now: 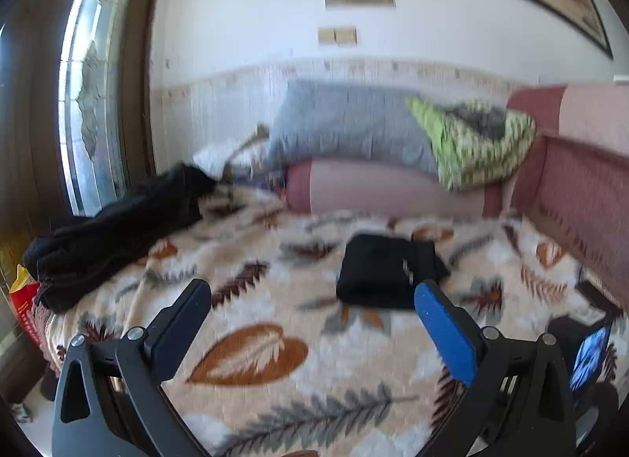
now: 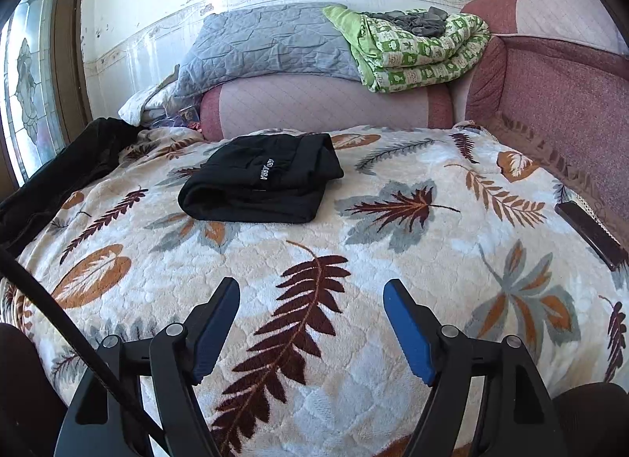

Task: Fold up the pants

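Black pants [image 1: 387, 274] [image 2: 261, 179] lie folded into a compact bundle on the leaf-patterned blanket [image 1: 255, 354] [image 2: 354, 260], white lettering on top. My left gripper [image 1: 312, 299] stands wide open over the blanket, nothing between its fingers; the bundle lies just beyond its blue right finger [image 1: 444, 335]. My right gripper [image 2: 312, 295] is open too and holds nothing, well short of the bundle. A second heap of black clothing [image 1: 114, 233] [image 2: 59, 177] rests at the bed's left edge.
Behind the bed are a pink bolster [image 2: 322, 107], a grey quilt [image 2: 267, 40] and a green patterned quilt [image 2: 416, 48]. A red padded sofa side [image 2: 558, 111] runs along the right. A dark flat object [image 2: 589, 233] lies at the right edge. A glazed door [image 1: 94, 95] stands left.
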### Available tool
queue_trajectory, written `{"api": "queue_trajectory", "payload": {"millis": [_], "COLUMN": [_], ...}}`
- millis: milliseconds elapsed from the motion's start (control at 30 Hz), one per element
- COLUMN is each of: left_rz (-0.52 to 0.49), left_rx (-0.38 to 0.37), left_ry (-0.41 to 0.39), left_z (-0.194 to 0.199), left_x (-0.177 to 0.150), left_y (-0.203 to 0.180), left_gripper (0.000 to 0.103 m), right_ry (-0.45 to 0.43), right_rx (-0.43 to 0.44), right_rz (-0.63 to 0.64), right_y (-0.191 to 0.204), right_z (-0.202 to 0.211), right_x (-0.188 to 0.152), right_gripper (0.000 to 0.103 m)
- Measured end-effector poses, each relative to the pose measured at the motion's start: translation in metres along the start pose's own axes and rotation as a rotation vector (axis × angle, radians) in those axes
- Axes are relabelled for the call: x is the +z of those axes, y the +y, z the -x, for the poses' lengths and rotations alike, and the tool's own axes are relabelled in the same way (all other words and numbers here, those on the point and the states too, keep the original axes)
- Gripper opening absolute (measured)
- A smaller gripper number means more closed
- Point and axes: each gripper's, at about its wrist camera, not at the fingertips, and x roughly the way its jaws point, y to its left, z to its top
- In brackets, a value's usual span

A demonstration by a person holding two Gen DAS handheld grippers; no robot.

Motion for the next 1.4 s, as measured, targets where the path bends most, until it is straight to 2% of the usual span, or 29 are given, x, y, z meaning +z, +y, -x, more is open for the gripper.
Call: {"api": "queue_trajectory", "payload": {"millis": [67, 233, 467, 1400], "left_rz": [-0.008, -0.011, 0.0, -0.023], "left_rx": [-0.035, -0.05, -0.048, -0.09], "left_ry": [0.071, 0.188, 0.301, 0.442], "left_z": [-0.014, -0.037, -0.061, -0.091], "left_x": [-0.007, -0.023, -0.04, -0.064], "left_y": [-0.004, -0.007, -0.005, -0.014], "left_gripper": [0.103, 0.103, 0.103, 0.103], "right_ry": [0.007, 0.028, 0.051, 0.112], "right_rx": [0.001, 0.009, 0.014, -0.002], "right_rz": [-0.007, -0.017, -0.01, 0.012], "right_y": [-0.001, -0.004, -0.002, -0.001], "right_z": [-0.003, -0.009, -0.016, -0.034], "right_x": [-0.001, -0.002, -0.004, -0.011], "right_gripper": [0.081, 0.082, 0.083, 0.087]}}
